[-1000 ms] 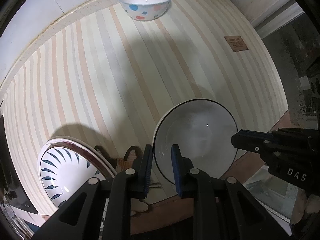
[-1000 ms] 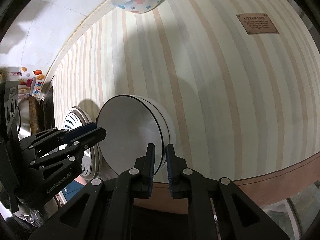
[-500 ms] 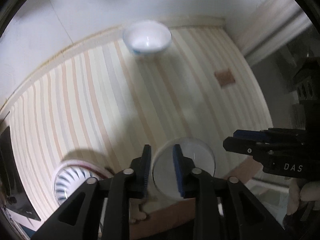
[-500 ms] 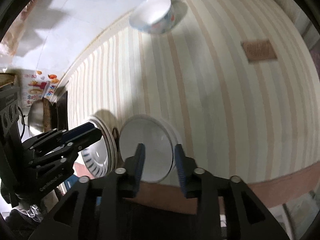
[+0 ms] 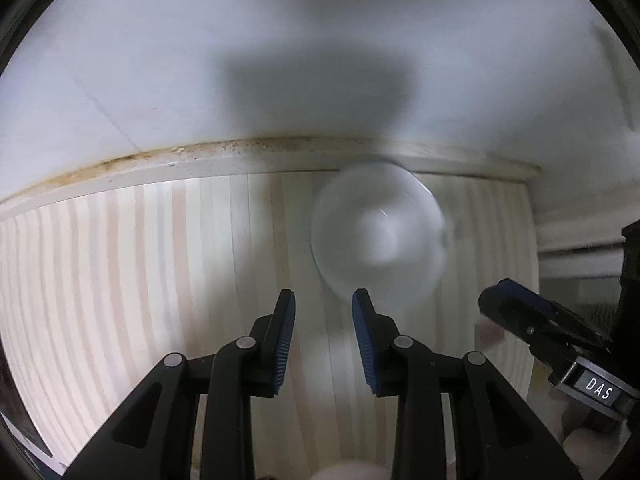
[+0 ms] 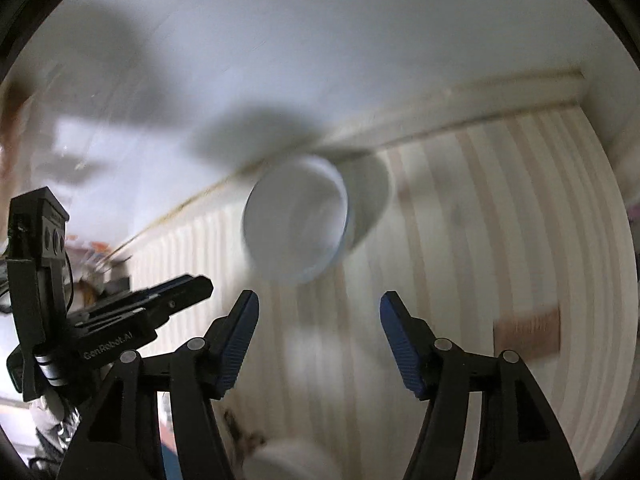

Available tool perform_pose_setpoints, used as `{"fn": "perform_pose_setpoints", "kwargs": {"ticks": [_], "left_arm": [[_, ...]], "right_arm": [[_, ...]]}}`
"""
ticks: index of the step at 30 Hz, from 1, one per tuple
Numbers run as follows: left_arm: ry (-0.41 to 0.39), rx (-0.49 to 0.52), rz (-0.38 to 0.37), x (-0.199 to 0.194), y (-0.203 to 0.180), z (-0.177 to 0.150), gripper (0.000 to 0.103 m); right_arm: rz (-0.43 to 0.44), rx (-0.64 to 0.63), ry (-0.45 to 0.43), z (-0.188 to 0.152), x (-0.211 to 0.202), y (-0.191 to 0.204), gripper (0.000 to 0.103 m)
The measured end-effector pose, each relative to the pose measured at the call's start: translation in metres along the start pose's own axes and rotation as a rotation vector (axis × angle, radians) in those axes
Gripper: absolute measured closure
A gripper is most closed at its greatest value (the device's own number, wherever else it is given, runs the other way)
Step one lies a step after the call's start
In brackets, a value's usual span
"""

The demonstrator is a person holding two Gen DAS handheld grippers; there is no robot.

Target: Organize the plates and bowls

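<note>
Left wrist view shows the left tool [image 5: 323,332] with a small gap between its blue pads, opening, and nothing between them. A blurry white bowl [image 5: 376,236] sits on the striped desk [image 5: 140,280] at about one o'clock from the tool, close to the white wall [image 5: 280,40]. The right tool [image 6: 318,344] is spread wide and opening too, with nothing in it. From there the bowl [image 6: 294,220] is at eleven o'clock.
</note>
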State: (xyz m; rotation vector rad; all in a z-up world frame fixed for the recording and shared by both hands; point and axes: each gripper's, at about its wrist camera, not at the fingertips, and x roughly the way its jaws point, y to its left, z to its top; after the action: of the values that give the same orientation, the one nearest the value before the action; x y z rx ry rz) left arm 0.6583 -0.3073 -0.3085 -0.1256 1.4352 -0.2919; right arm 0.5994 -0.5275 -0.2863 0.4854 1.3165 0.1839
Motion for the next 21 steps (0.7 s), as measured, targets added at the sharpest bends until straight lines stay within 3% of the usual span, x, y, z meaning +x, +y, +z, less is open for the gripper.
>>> {"fn": "perform_pose_setpoints", "kwargs": {"ticks": [5, 7, 9, 12, 21], "left_arm": [[0.059, 0.021, 0.041, 0.039, -0.004, 0.018, 0.076], [0.074, 0.045, 0.047, 0.053, -0.008, 0.021, 0.081], [0.085, 0.057, 0.051, 0.062, -0.011, 0.020, 0.088], [0.077, 0.066, 0.064, 0.063, -0.013, 0.015, 0.090], [0.049, 0.082, 0.059, 0.033, -0.021, -0.017, 0.089]], "right_arm": [[-0.053, 0.025, 0.027, 0.045, 0.046, -0.012, 0.040], [-0.057, 0.035, 0.047, 0.053, 0.060, -0.018, 0.051], [-0.057, 0.048, 0.076, 0.058, 0.076, -0.024, 0.078], [-0.042, 0.062, 0.105, 0.058, 0.089, -0.027, 0.091], [-0.045, 0.041, 0.093, 0.042, 0.074, -0.020, 0.091]]}}
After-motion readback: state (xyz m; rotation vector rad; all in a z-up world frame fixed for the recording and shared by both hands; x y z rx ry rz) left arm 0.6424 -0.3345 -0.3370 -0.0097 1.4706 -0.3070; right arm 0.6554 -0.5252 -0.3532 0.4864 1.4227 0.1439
